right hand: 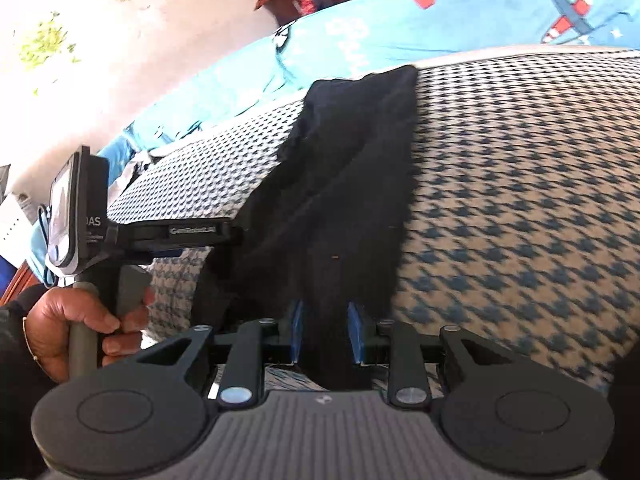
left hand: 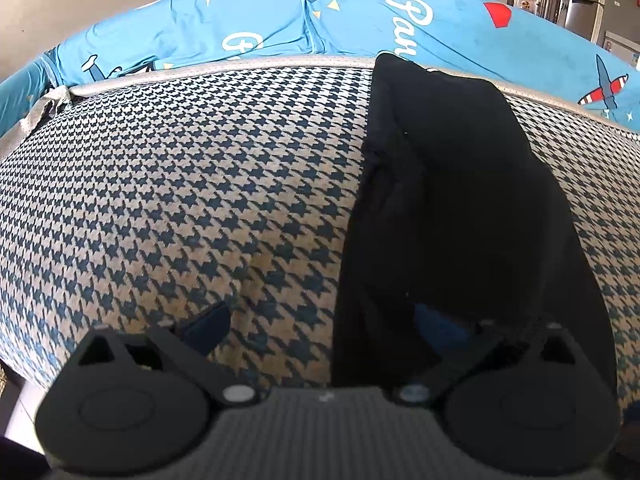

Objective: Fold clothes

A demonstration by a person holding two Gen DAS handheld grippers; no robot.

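1. Lying down the middle of both views, the black garment (right hand: 332,184) is stretching across the checked cover (right hand: 520,200).
2. The right gripper (right hand: 326,334) is pinching the garment's near end (blue pads (right hand: 297,330) close together).
3. The left gripper (left hand: 326,322) is holding its fingers wide apart, the right one under the cloth.

**Cloth, plastic and metal: how the surfaces look**

The black garment (right hand: 344,184) is soft matt cloth, creased, giving back no shine. Under it lies a houndstooth cover (left hand: 180,184), a coarse woven fabric, dull, with a silvery textured edging (left hand: 240,65). The blue printed sheet (left hand: 260,20) behind is smooth, thin cloth with a slight sheen. The right tool (right hand: 326,332) is matt black plastic with blue rubbery-looking pads (right hand: 355,330), shiny metal pivot pins (right hand: 235,395) and a ribbed grey base. The left tool (left hand: 320,320) has the same matt black plastic. Its handle (right hand: 80,336), seen from the right wrist, looks smooth grey.
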